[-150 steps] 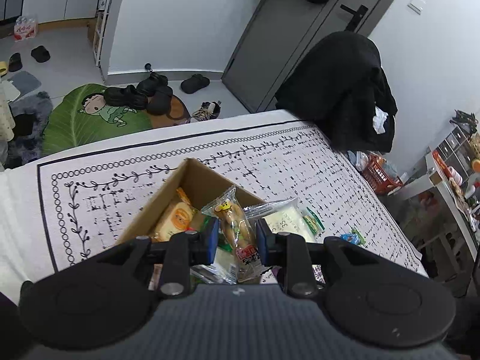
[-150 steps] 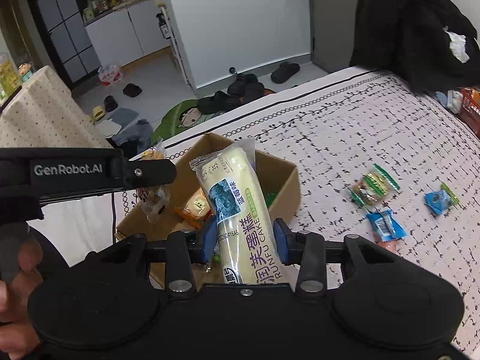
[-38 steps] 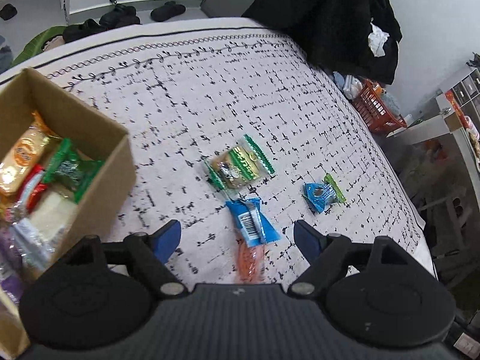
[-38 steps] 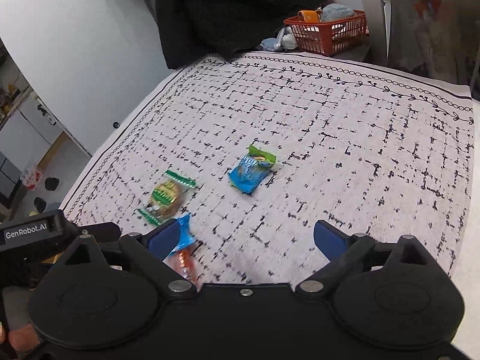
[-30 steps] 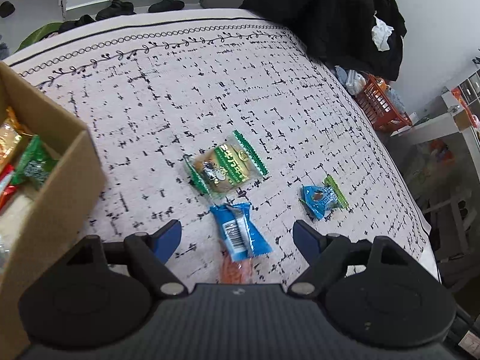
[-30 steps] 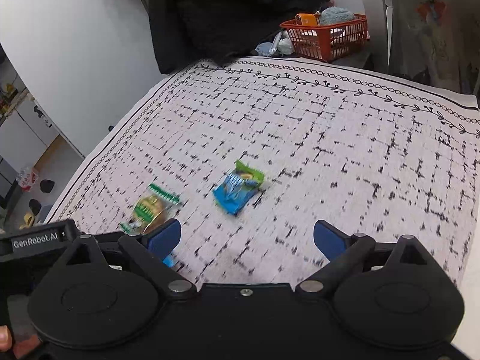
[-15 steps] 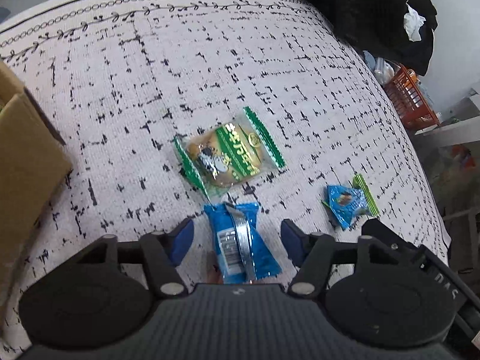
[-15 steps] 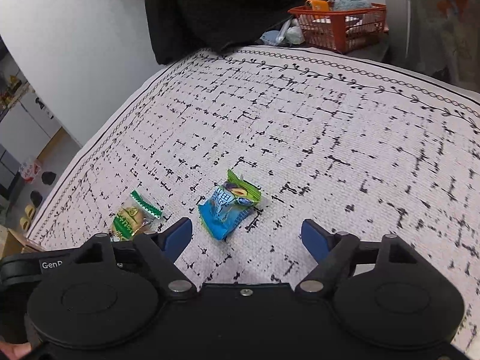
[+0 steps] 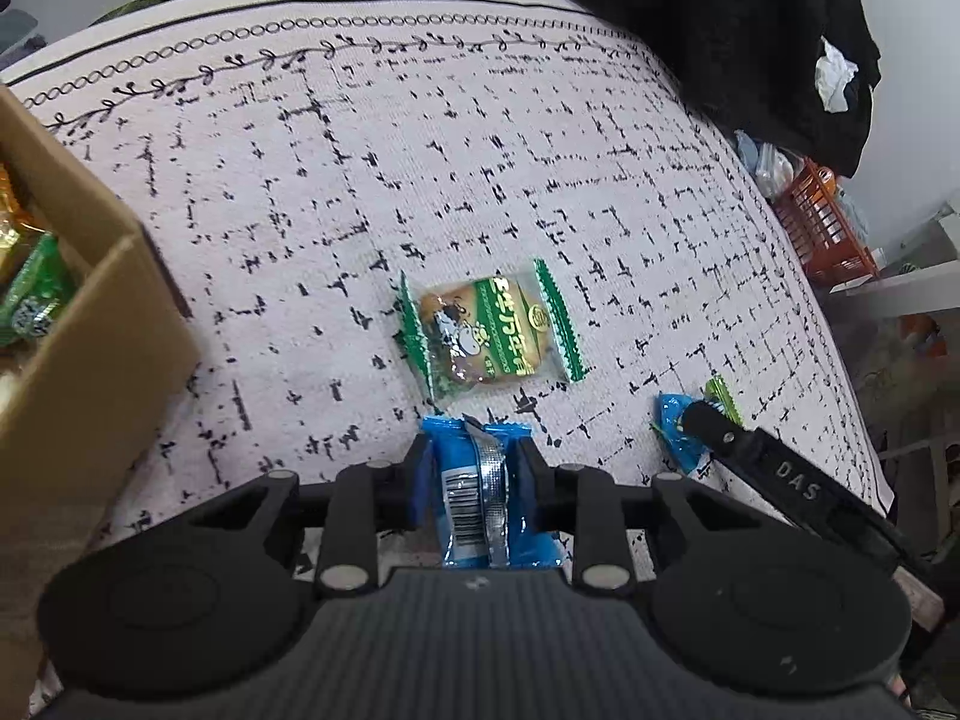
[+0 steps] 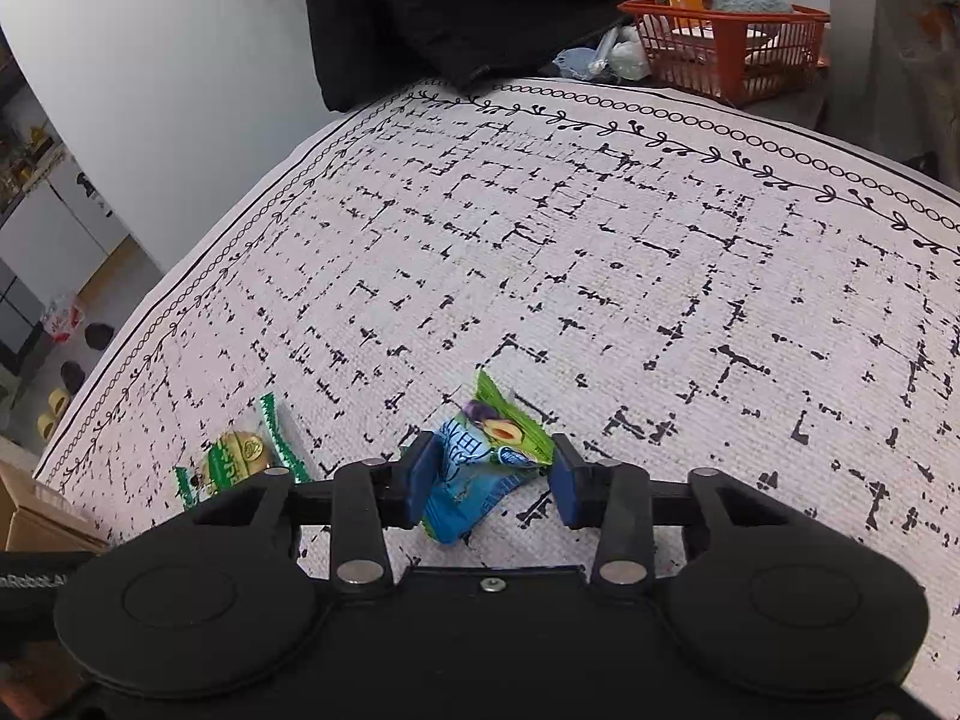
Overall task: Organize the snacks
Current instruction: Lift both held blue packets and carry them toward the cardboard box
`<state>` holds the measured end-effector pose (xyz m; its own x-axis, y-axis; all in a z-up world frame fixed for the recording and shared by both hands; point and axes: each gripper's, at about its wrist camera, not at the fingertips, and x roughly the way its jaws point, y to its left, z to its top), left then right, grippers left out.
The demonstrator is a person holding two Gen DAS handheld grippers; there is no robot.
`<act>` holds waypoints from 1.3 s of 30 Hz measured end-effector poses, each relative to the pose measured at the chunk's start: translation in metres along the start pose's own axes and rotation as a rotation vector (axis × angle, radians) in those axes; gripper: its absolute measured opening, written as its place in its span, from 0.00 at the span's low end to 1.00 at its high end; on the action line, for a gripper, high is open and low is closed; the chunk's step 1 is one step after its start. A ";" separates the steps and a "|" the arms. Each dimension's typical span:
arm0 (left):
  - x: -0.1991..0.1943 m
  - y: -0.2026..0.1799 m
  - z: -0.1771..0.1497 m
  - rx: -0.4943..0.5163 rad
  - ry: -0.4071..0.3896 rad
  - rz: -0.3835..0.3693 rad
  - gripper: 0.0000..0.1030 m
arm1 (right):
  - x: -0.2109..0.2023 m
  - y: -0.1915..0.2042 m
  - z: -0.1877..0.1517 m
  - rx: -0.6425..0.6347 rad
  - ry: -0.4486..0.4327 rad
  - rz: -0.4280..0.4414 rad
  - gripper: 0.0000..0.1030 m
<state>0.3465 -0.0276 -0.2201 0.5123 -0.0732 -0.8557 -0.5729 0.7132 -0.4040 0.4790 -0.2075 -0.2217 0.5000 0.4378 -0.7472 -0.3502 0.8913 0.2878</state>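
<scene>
Left gripper (image 9: 471, 471), spread wide earlier, now clamps the blue foil snack packet (image 9: 480, 492) at lower centre, while right gripper (image 10: 489, 474) has narrowed around the blue-green plum candy wrapper (image 10: 480, 468), contact unclear.

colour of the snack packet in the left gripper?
Blue, with a silver seam and a barcode; the left gripper is shut on the packet. Clearest in the left wrist view.

A white wall (image 10: 180, 90) rises behind the tabletop's black-patterned cloth (image 10: 600, 252). Dark clothing (image 9: 720, 30) hangs nearby, above an orange basket (image 10: 732, 42) on the floor.
</scene>
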 end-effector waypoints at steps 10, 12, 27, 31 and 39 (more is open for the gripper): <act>-0.038 0.006 -0.003 -0.011 -0.052 -0.020 0.26 | -0.041 0.009 -0.012 0.058 -0.016 0.033 0.33; -0.048 0.006 -0.003 -0.008 -0.070 -0.028 0.26 | -0.051 0.015 -0.013 0.060 -0.027 0.040 0.33; -0.116 0.023 -0.007 -0.022 -0.165 -0.060 0.26 | -0.106 0.064 -0.030 0.036 -0.063 0.100 0.33; -0.129 0.034 -0.008 -0.033 -0.183 -0.061 0.26 | -0.115 0.078 -0.034 0.029 -0.069 0.113 0.33; -0.152 0.053 -0.009 -0.045 -0.205 -0.054 0.26 | -0.129 0.105 -0.041 0.015 -0.066 0.126 0.33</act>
<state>0.2329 0.0154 -0.1147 0.6596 0.0366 -0.7507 -0.5668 0.6801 -0.4650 0.3448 -0.1756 -0.1196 0.5035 0.5528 -0.6640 -0.4023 0.8301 0.3860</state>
